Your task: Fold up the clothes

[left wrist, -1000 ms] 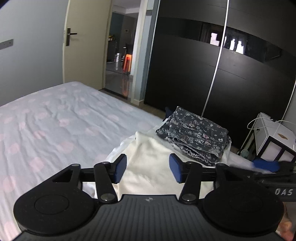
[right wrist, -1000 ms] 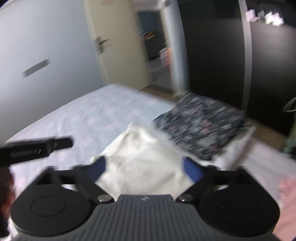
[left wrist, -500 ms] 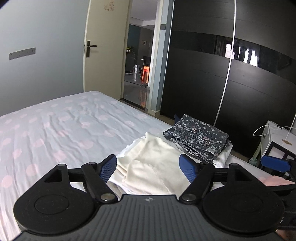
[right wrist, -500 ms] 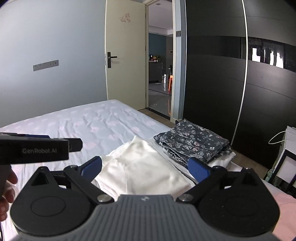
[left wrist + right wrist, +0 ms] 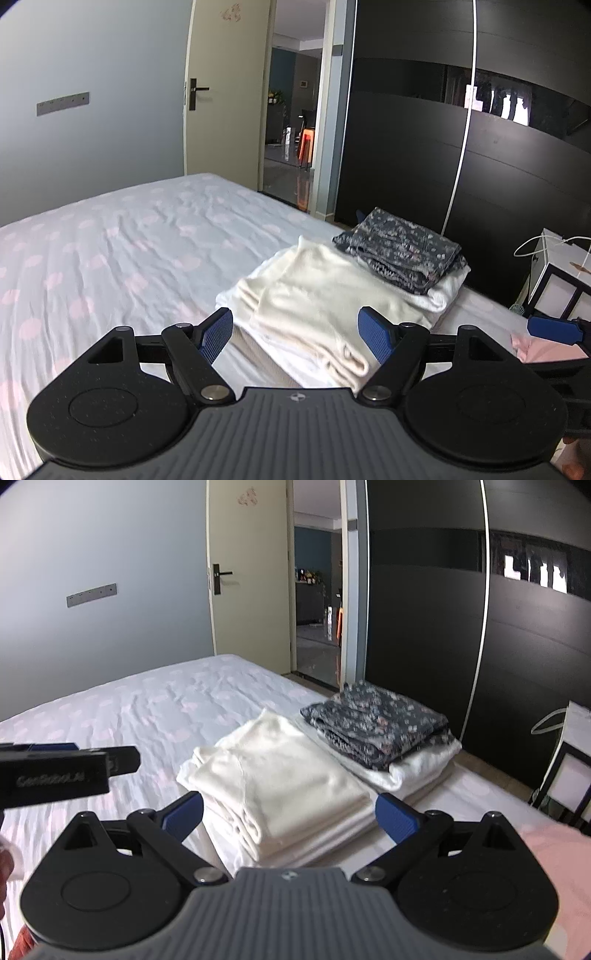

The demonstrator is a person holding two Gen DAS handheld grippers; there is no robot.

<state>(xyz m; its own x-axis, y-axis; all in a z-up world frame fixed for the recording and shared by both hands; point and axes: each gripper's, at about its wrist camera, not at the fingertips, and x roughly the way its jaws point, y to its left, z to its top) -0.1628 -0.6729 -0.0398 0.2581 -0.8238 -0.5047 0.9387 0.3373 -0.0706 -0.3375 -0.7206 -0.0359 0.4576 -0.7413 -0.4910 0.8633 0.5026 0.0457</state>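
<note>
From the left wrist camera, the left gripper (image 5: 295, 334) is seen with its blue pads spread wide and nothing held between them. A folded cream garment (image 5: 314, 295) is framed between the pads, lying on the bed (image 5: 110, 258) near its right-hand edge, and no contact with the pads is visible. A folded dark floral garment (image 5: 402, 251) is stacked on a white folded piece (image 5: 443, 291) just beyond the cream one, close to the bed's far corner. A broad stretch of spotted sheet is left uncovered to the left of the pile. A black wardrobe (image 5: 480, 166) is set beyond the bed edge, and an open door (image 5: 225, 92) is seen at the back. A pink cloth (image 5: 546, 349) is glimpsed at the right margin, beside a blue pad of the other tool.

From the right wrist camera, the right gripper (image 5: 290, 818) is likewise shown wide apart and empty, with the cream garment (image 5: 280, 779) between its pads. The near edge of that garment is seen as layered folds. The floral garment (image 5: 376, 723) is seen further back to the right, on the white piece (image 5: 424, 764). The left gripper (image 5: 66, 771) is visible at the left, over the uncovered sheet. Pink cloth (image 5: 554, 853) is seen on the bed (image 5: 147, 709) at the lower right.
</note>
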